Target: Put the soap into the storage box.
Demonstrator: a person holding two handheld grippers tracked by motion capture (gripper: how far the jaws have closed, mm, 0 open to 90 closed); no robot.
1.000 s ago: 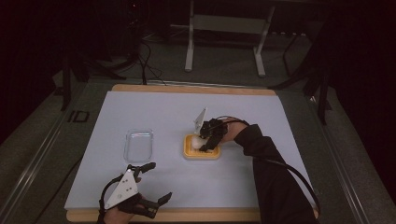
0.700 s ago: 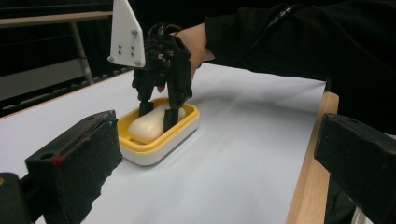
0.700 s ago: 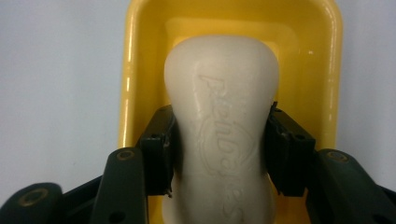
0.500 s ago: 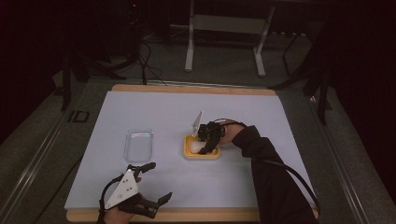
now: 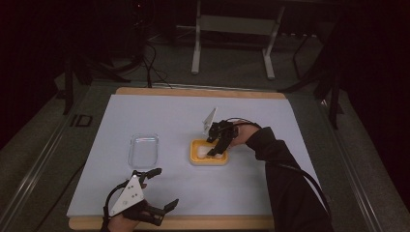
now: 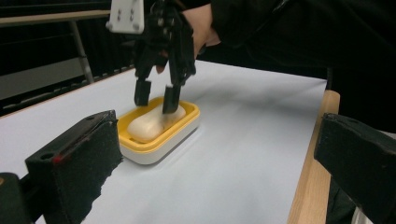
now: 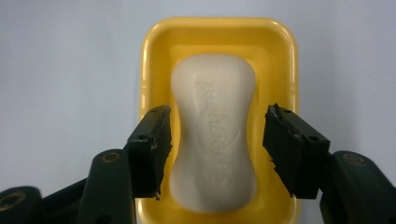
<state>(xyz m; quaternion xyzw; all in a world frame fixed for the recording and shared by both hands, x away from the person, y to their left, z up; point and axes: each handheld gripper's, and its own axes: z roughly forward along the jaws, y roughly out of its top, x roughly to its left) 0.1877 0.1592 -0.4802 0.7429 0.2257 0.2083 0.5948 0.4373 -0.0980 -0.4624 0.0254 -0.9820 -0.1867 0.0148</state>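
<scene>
A white bar of soap (image 7: 212,126) lies in a yellow soap dish (image 7: 219,25) on the white mat. My right gripper (image 7: 215,140) points down over the dish, and its jaws have just been opening. The soap sits between the pads (image 7: 154,140), with a narrow gap on each side. From the high view the right gripper (image 5: 217,145) is over the dish (image 5: 209,161) at the middle of the table. In the left gripper view the right gripper (image 6: 156,95) stands above the soap (image 6: 144,128). My left gripper (image 5: 164,187) rests open and holds nothing near the front edge.
A clear plastic lid or container (image 5: 143,150) lies on the mat left of the dish. The mat covers a wooden board (image 5: 193,222), whose edge runs along the front. Dark floor, cables and a metal stand (image 5: 232,29) lie beyond the table.
The right hand has shifted slightly over the yellow dish. The left gripper has not moved.
</scene>
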